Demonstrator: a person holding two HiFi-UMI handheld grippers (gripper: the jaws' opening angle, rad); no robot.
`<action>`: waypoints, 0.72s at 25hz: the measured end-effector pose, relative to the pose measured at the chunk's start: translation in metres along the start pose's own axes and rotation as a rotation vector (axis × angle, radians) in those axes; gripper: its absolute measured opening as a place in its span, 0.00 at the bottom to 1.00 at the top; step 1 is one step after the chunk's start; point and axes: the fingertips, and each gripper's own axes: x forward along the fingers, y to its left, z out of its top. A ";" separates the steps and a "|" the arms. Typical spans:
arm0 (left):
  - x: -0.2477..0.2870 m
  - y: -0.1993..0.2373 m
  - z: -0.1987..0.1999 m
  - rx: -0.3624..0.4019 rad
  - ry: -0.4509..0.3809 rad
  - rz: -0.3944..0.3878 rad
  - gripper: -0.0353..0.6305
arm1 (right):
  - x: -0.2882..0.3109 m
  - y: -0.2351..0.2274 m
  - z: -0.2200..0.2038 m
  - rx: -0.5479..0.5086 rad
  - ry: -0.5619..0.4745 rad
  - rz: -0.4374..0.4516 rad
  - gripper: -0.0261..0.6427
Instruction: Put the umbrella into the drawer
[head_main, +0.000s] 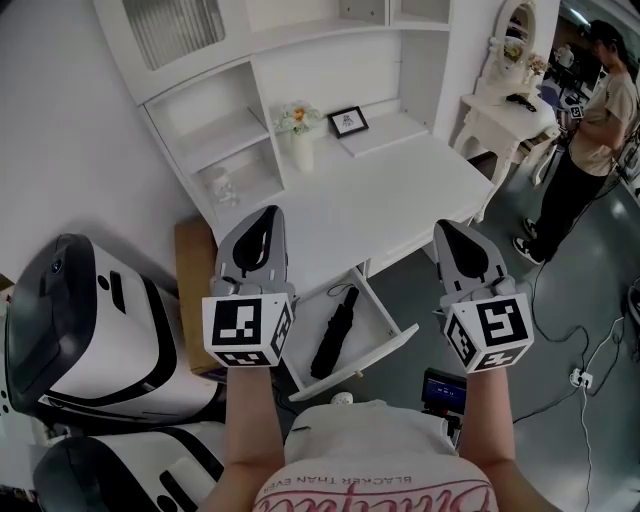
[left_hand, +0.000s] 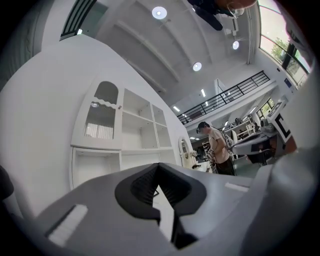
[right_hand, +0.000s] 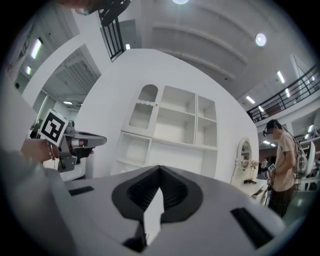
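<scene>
Lying in the open drawer (head_main: 378, 318): black umbrella (head_main: 335, 330), just under the front edge of the white table (head_main: 400, 200).
Left gripper (head_main: 264, 214): jaws shut together, nothing in them.
Right gripper (head_main: 447, 228): jaws shut together, nothing in them.

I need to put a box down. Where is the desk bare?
The desk is bare from the vase and picture frame forward to its front edge. Crowded: the drawer, where the umbrella leaves only side strips.
</scene>
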 end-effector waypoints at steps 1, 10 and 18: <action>0.000 0.001 0.003 0.005 -0.006 0.004 0.07 | -0.001 -0.002 0.001 0.013 -0.005 -0.003 0.05; -0.003 0.001 0.017 -0.007 -0.039 0.007 0.07 | -0.009 -0.008 0.010 0.027 -0.036 -0.029 0.05; -0.001 -0.004 0.011 0.019 -0.020 -0.025 0.07 | -0.008 -0.006 0.017 -0.001 -0.037 -0.022 0.05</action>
